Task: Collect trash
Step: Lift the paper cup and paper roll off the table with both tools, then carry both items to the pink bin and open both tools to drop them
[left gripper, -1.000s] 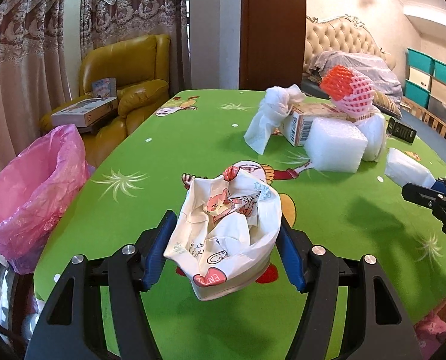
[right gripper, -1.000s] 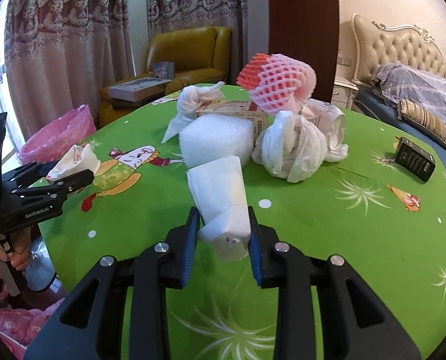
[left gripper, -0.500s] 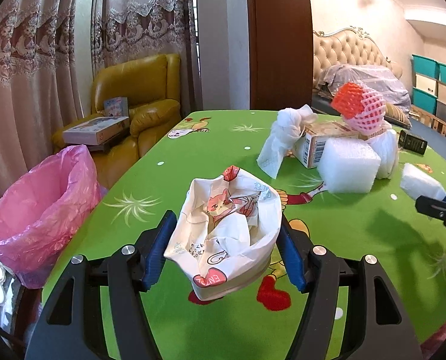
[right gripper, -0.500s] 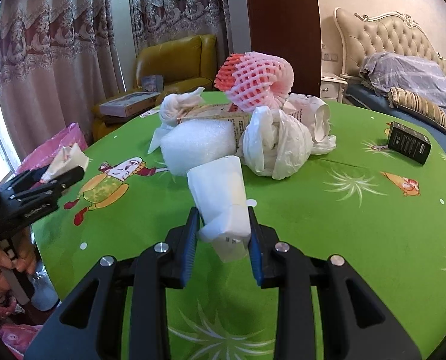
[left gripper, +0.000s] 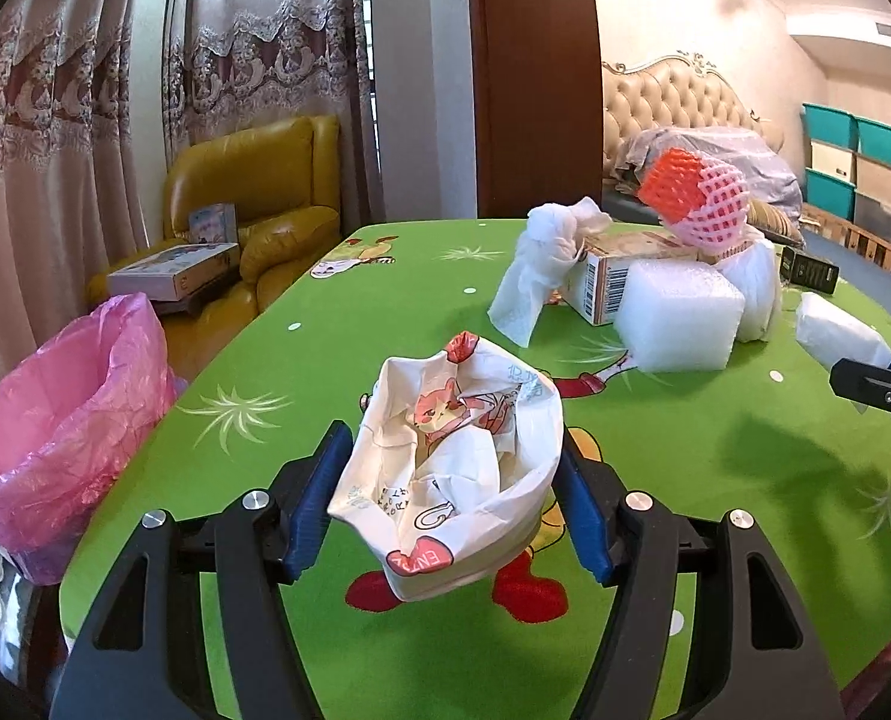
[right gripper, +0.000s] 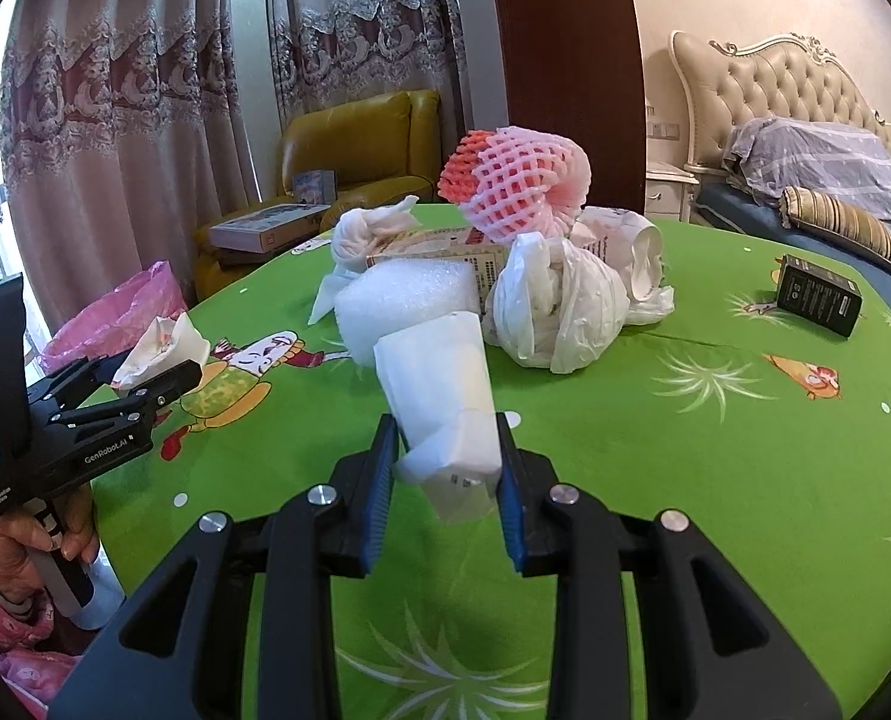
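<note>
Two clamped loads: left hand-held gripper (left gripper: 451,480) squeezes crumpled paper bag (left gripper: 454,474), right hand-held gripper (right gripper: 445,474) white packet (right gripper: 442,396).

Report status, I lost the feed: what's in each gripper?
Left gripper shut on crumpled printed wrapper. Right gripper shut on white packet. Pink bin bag off table's left edge, nothing between.

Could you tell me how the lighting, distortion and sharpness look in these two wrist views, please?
Left wrist view: strong fisheye bending, dark corners; even daylight, the held paper bag sharp, a soft shadow on the green tablecloth. Right wrist view: the same curvature; the window at the left edge is blown out, the held white packet and foam net crisp, no motion blur.
</note>
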